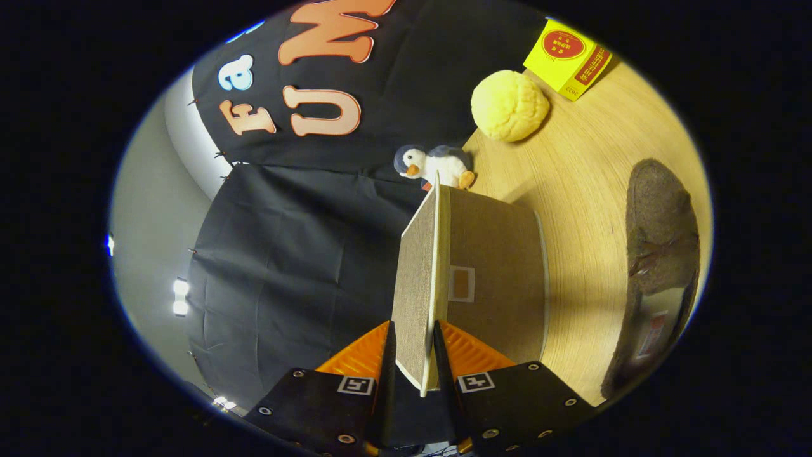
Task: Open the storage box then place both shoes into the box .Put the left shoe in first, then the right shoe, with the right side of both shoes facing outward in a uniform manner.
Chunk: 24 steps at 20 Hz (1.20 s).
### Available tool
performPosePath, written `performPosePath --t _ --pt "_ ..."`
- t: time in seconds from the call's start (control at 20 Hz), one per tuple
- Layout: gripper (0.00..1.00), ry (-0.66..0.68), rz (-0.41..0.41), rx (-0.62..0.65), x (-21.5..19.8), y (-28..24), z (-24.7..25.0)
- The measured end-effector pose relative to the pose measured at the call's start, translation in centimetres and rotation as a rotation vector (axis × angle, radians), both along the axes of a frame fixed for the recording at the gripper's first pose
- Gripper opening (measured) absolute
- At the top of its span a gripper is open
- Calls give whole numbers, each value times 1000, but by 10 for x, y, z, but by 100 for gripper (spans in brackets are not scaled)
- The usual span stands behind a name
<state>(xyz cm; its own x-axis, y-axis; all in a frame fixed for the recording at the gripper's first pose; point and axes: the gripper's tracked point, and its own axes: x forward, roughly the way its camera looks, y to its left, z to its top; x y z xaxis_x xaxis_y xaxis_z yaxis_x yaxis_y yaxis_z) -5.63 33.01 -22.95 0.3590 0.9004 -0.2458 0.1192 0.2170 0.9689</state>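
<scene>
Gripper view, rolled on its side so the wooden table (590, 190) stands to the right and the dark booth wall to the left. Gripper (412, 355) pointing forward, fingers (385, 355) closed on the lid (419, 279) of the storage box (495, 273), one finger on each face of the thin panel, lid swung up edge-on between them. Box body just right of the lid, resting on the table, inside hidden. Beyond the box, a small stuffed penguin (434, 166); farther right, a yellow bun-shaped toy (509, 105) and a yellow carton (566, 58). Near right, a brown shoe (660, 254), its near end blurred and cut off; left or right shoe hard to tell.
</scene>
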Motion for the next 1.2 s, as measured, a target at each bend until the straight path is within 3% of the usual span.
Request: performPosePath --t 0.1,0.15,0.3,0.55,0.9,1.2 --pt "27 10 -10 -11 1 4 0" --pt "14 4 -16 -28 3 5 -1" --pt "6 6 -44 -45 10 5 6" --pt "4 -94 -95 22 33 5 69" --pt "5 -188 -47 81 39 53 129" --pt "7 -200 -18 134 49 115 153"
